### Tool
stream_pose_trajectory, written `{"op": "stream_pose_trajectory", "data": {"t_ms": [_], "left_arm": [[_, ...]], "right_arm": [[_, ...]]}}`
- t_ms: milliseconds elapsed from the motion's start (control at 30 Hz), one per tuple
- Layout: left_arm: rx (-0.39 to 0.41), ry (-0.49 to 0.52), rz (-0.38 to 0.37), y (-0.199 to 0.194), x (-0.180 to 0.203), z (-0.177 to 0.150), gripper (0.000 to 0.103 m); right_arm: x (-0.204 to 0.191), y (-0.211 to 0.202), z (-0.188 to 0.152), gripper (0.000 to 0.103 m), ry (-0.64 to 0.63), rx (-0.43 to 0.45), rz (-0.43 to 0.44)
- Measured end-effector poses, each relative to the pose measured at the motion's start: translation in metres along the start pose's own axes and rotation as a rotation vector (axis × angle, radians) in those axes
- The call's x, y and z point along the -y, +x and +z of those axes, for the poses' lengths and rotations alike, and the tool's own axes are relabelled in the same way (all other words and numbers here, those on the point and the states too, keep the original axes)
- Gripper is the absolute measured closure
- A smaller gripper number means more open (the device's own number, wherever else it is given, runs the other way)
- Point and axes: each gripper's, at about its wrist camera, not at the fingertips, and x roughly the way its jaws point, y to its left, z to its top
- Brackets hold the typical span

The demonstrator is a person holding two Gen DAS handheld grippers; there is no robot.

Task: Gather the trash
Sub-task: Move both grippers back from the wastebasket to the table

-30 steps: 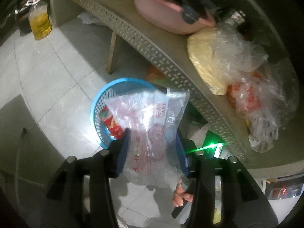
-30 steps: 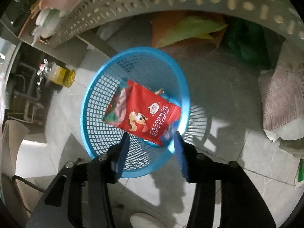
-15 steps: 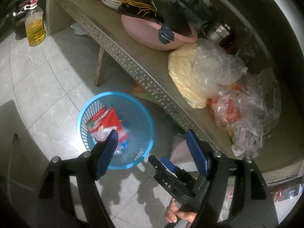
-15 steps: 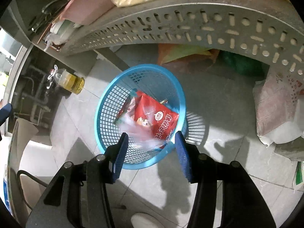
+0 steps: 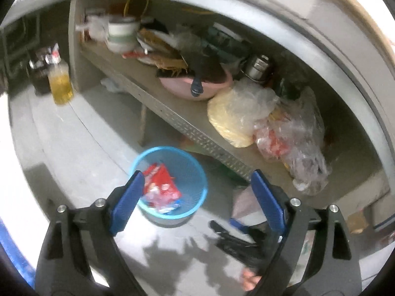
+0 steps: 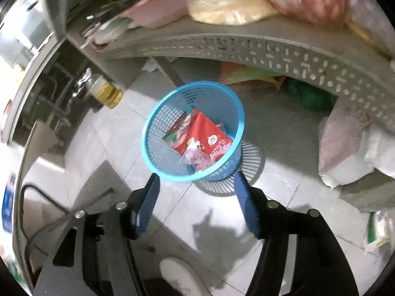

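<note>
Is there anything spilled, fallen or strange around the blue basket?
Nothing is spilled. The basket stands upright on the floor, with the red wrapper and a clear bag inside. Both grippers are opening, with nothing between the jaws.

- The basket (image 6: 170,165) stands on the floor (image 6: 284,133), just ahead of the right gripper (image 6: 196,181) and below it.
- A snack packet (image 6: 209,140) and a crumpled bag (image 6: 200,156) lie in the basket.
- The shelf (image 6: 246,34) runs beyond the basket, higher up.
- A bowl (image 5: 197,86) and filled bags (image 5: 249,113) sit on the shelf, ahead of the left gripper (image 5: 196,181).
- An oil bottle (image 6: 108,91) stands on the floor, ahead and to the left.
</note>
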Motion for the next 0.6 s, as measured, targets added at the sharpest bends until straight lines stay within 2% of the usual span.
{"op": "stream_pose_trajectory", "data": {"t_ms": [67, 233, 333, 433, 600], "left_arm": [[0.016, 0.02, 0.039, -0.019, 0.002, -0.011, 0.014], [0.022, -0.018, 0.036, -0.068, -0.005, -0.042, 0.011], [0.036, -0.07, 0.011, -0.094, -0.013, -0.059, 0.009], [0.043, -0.113, 0.001, -0.116, -0.018, -0.078, 0.009], [0.085, -0.144, 0.038, -0.151, -0.028, -0.108, 0.009]], "right_arm": [[-0.013, -0.024, -0.01, 0.034, -0.056, 0.005, -0.02], [-0.039, -0.079, -0.028, 0.015, -0.178, 0.055, -0.061], [-0.054, -0.104, -0.034, 0.011, -0.24, 0.086, -0.071], [-0.075, -0.128, -0.042, 0.008, -0.338, 0.129, -0.134], [-0.117, -0.175, -0.053, 0.007, -0.513, 0.245, -0.197]]}}
